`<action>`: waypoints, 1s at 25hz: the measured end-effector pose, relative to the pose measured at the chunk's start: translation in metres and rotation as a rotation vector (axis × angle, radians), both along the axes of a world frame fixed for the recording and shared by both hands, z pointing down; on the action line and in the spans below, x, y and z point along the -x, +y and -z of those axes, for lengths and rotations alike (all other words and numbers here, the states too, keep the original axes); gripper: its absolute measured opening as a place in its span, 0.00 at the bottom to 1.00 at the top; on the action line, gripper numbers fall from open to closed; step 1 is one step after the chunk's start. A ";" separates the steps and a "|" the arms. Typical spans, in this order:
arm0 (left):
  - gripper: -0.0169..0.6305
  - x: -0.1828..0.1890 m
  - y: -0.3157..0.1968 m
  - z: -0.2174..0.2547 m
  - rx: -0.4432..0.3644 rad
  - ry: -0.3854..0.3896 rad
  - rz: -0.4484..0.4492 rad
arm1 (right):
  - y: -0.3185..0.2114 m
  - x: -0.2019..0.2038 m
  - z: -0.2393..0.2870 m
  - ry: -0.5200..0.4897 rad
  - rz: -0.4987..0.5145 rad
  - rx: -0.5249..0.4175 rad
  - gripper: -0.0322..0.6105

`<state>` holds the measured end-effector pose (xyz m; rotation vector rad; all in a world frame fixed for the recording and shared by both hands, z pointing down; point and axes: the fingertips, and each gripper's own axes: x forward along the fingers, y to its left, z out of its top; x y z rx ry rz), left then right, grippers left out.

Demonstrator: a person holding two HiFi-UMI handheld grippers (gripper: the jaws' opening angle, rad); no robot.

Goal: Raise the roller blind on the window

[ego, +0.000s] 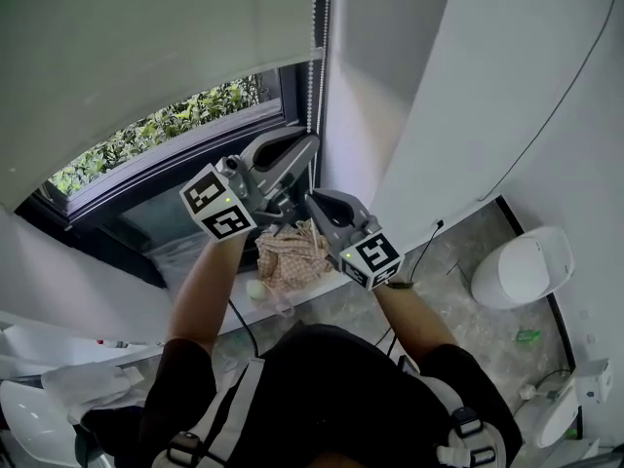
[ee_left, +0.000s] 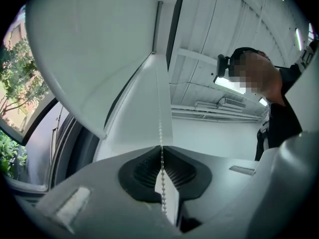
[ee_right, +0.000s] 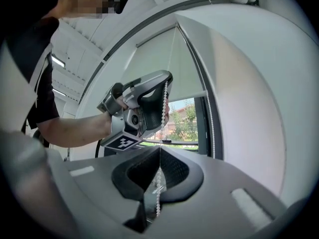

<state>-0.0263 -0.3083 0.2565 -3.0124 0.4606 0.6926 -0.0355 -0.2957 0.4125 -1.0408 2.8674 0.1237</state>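
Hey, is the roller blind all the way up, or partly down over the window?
Partly down. The roller blind covers the upper part of the window; greenery shows only below its bottom edge.

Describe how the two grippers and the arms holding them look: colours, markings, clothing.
Both the left gripper and right gripper are grey moulded shells with black ribbed pads inside the jaws. Each carries a white cube with black square markers and a green light. The arms are bare below short black sleeves; pale straps cross the shirt.
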 end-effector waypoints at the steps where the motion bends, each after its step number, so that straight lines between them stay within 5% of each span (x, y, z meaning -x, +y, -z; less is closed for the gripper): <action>1: 0.05 -0.001 -0.001 -0.008 0.005 -0.018 0.007 | 0.001 0.001 -0.008 0.012 0.001 0.016 0.06; 8: 0.05 -0.012 -0.009 -0.139 0.174 -0.195 0.047 | 0.007 0.000 -0.140 0.219 0.029 0.310 0.06; 11: 0.05 -0.007 -0.005 -0.170 0.233 -0.150 0.055 | 0.018 -0.002 -0.167 0.275 0.048 0.373 0.06; 13: 0.05 -0.003 -0.007 -0.168 0.244 -0.125 0.070 | 0.020 -0.004 -0.158 0.274 0.055 0.347 0.07; 15: 0.05 -0.002 -0.010 -0.164 0.232 -0.140 0.081 | 0.018 -0.008 -0.134 0.231 0.062 0.299 0.18; 25: 0.05 0.008 -0.010 -0.161 0.254 -0.108 0.108 | 0.000 -0.014 0.057 -0.069 0.040 -0.053 0.21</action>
